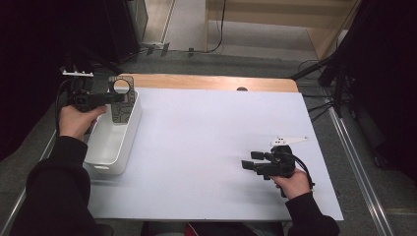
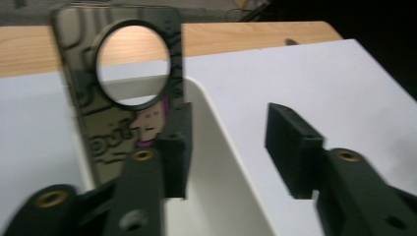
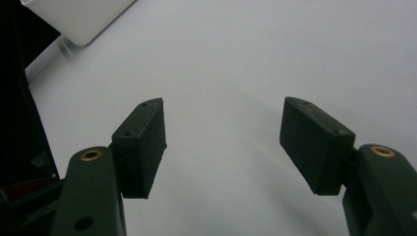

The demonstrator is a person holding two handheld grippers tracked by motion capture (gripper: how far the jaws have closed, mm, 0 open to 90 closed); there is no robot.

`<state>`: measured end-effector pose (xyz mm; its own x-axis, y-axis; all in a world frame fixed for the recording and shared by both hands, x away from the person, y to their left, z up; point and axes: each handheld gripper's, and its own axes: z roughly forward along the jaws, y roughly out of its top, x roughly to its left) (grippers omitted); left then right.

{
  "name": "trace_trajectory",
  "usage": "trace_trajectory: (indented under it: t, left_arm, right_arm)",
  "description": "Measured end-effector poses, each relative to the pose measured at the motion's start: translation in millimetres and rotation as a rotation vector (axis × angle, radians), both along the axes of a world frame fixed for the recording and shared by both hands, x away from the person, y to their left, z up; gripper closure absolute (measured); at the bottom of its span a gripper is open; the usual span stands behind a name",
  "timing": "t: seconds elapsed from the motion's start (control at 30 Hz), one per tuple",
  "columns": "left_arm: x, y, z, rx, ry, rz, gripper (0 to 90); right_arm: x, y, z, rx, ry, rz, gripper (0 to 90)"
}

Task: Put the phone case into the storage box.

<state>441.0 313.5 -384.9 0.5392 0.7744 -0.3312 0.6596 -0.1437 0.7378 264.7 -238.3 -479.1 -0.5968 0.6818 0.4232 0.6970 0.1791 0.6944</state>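
A flat, dark, patterned case (image 1: 121,101) with a large round hole stands upright against the far end of a white bin (image 1: 110,147) at the table's left. My left gripper (image 1: 115,97) hovers over that end of the bin. In the left gripper view its jaws stand apart, and the case (image 2: 123,98) rests just outside the left fingertip (image 2: 177,142), with only the bin wall (image 2: 216,147) between the jaws. My right gripper (image 1: 248,161) sits low over the white sheet at the right, open, with nothing but bare sheet between its jaws (image 3: 223,128).
A white sheet (image 1: 211,147) covers most of the wooden table (image 1: 206,82), whose far strip shows bare. A corner of the bin (image 3: 78,19) appears in the right gripper view. Dark stands and cables (image 1: 339,73) flank the table on the floor.
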Motion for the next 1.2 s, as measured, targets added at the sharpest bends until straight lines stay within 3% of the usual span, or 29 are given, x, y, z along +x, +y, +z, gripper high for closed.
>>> trace_trajectory:
  t: [0.1,0.27,0.4,0.67,0.8,0.97,1.2]
  left_arm:
    - [-4.6,-7.5,2.4,0.017,-0.021,-0.026,43.7]
    - [-13.0,-16.6,7.2,-0.017,-0.037,-0.064,37.7]
    - [-19.9,-24.3,9.6,-0.016,-0.045,-0.095,34.6]
    - [-36.1,-42.6,13.4,-0.012,-0.067,-0.162,33.9]
    - [-43.5,-52.1,14.2,-0.039,-0.067,-0.197,29.8]
    - [-52.9,-64.6,12.8,-0.020,-0.080,-0.234,29.8]
    - [-62.0,-76.8,8.8,-0.022,-0.079,-0.257,29.7]
  right_arm:
    - [1.6,0.1,0.1,0.001,0.000,0.006,33.0]
    - [3.1,0.7,0.6,-0.001,-0.002,0.011,32.9]
    - [3.9,1.3,0.5,-0.003,-0.005,0.016,32.8]
    - [4.8,2.9,0.2,-0.004,-0.002,0.023,32.6]
    - [4.5,2.0,0.6,-0.002,-0.001,0.023,32.5]
    - [4.6,0.2,0.8,0.002,-0.005,0.019,32.5]
    - [4.4,-0.9,1.0,0.004,-0.005,0.017,32.4]
